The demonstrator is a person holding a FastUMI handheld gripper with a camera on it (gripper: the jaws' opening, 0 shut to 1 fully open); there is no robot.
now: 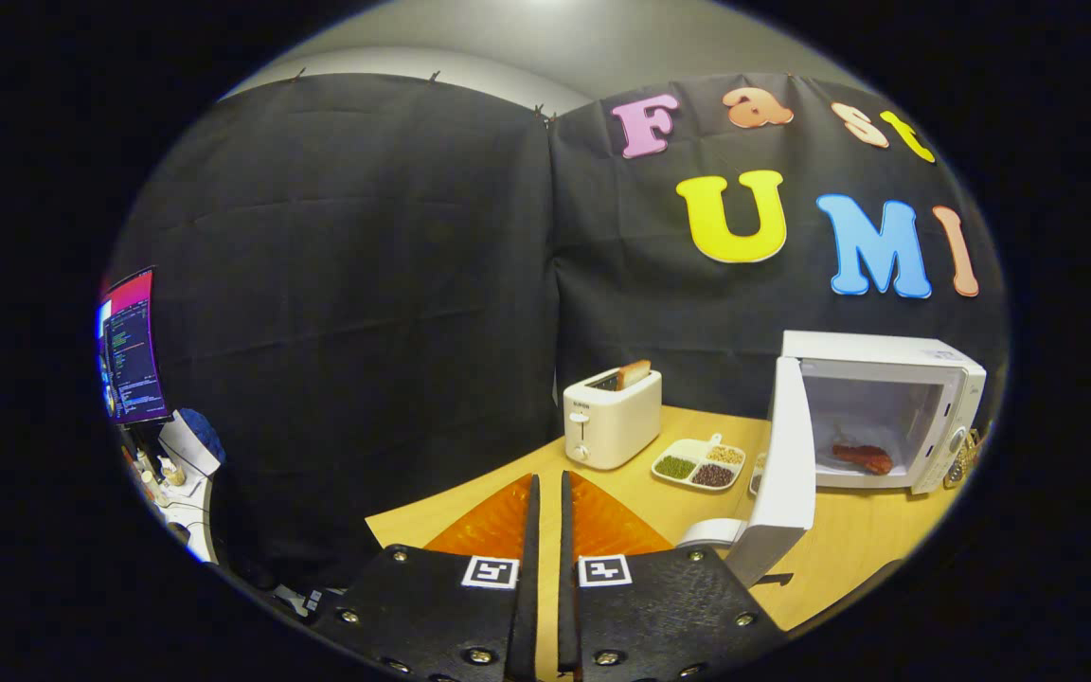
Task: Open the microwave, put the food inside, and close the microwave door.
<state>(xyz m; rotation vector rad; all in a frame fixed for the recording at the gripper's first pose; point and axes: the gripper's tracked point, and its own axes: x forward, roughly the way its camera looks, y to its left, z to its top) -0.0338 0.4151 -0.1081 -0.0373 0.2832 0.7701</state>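
Gripper (545, 530) nearly closed, narrow slit, nothing held. Food (863, 457) already inside microwave (924, 379) at two o'clock; door (785, 464) swung wide open, likely awaiting a push shut. Toaster (612, 417) at one o'clock.

Black cloth (356, 284) hangs as the wall all around my booth, pinned along its top, with a pale grey wall (545, 38) above. At nine o'clock a lit monitor (132, 346) stands. Ahead lies my light wooden table (867, 540).
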